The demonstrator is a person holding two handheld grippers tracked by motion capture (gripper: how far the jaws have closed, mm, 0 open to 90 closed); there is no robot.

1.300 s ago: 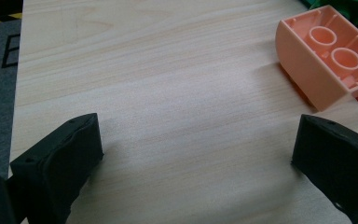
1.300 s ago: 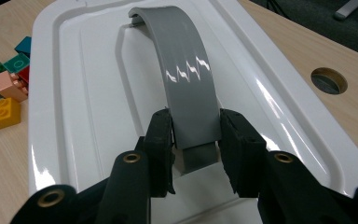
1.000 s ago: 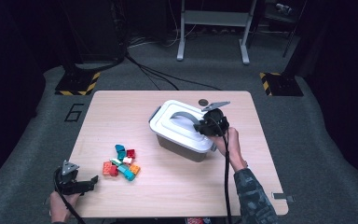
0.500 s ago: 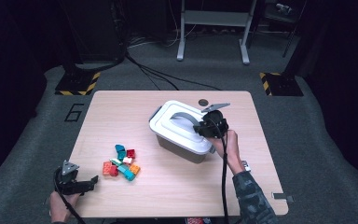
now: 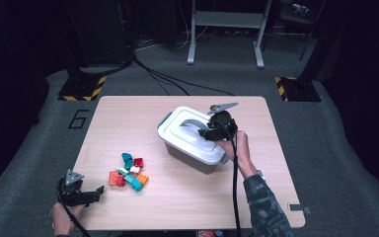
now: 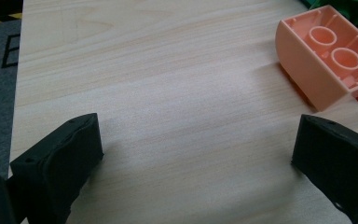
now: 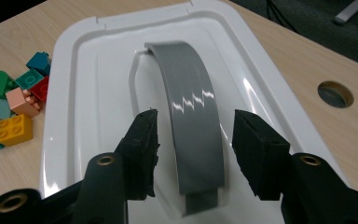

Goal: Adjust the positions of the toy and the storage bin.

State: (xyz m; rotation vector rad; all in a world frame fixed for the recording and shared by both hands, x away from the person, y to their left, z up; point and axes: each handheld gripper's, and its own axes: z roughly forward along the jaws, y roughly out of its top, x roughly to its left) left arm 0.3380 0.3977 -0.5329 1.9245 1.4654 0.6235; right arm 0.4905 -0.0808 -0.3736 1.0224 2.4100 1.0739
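A white lidded box (image 5: 192, 143) stands on the wooden table (image 5: 128, 113), right of centre. My right gripper (image 5: 205, 132) hovers over its lid (image 7: 93, 107). The jaws straddle the grey arched handle (image 7: 193, 116). They have just been opening, and the pads stand clear of the handle on both sides. A pile of coloured toy bricks (image 5: 128, 170) lies left of the box. My left gripper (image 5: 96, 192) rests low at the table's front left corner, open with bare wood between its jaws (image 6: 196, 158). A peach brick (image 6: 324, 56) lies on its side just beyond its right jaw.
A round hole (image 7: 335, 93) is cut in the tabletop behind the box. Dark carpet surrounds the table, with a metal stand (image 5: 224, 34) and cables on the floor at the back. Bare wood stretches across the table's front middle and far left.
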